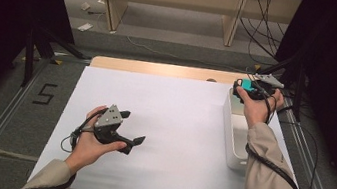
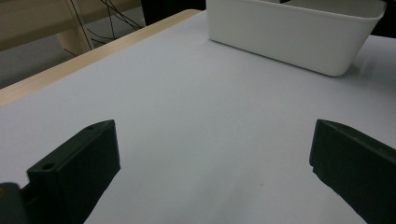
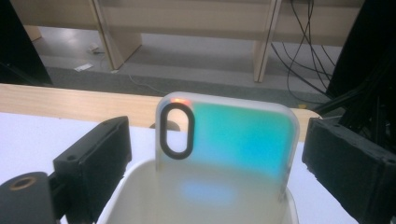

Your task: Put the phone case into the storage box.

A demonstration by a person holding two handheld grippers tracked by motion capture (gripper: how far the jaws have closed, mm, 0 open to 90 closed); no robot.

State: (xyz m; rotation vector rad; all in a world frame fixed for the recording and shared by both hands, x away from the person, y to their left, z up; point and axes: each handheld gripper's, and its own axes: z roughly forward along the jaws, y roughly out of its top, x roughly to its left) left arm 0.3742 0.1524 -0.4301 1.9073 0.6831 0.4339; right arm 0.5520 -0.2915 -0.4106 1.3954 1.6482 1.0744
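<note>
A translucent phone case (image 3: pixel 233 135) with a teal sheen and a black oval camera cut-out stands upright at the far end of a white bin (image 3: pixel 116 198). My right gripper (image 3: pixel 217 140) hovers over that end of the bin, jaws spread on either side of the case and open. From above, the case (image 1: pixel 246 84) shows as a teal patch just in front of the right gripper (image 1: pixel 250 90). My left gripper (image 1: pixel 131 128) is held low over the white sheet, open, with nothing between its jaws. In its own view the left gripper (image 2: pixel 215 154) faces the bin (image 2: pixel 289 37).
A white sheet (image 1: pixel 165 139) covers the table, with a wooden strip (image 1: pixel 160 69) bare along the far edge. The bin (image 1: pixel 235 145) sits along the sheet's right side. Beyond the table are wooden shelf legs and cables on the floor.
</note>
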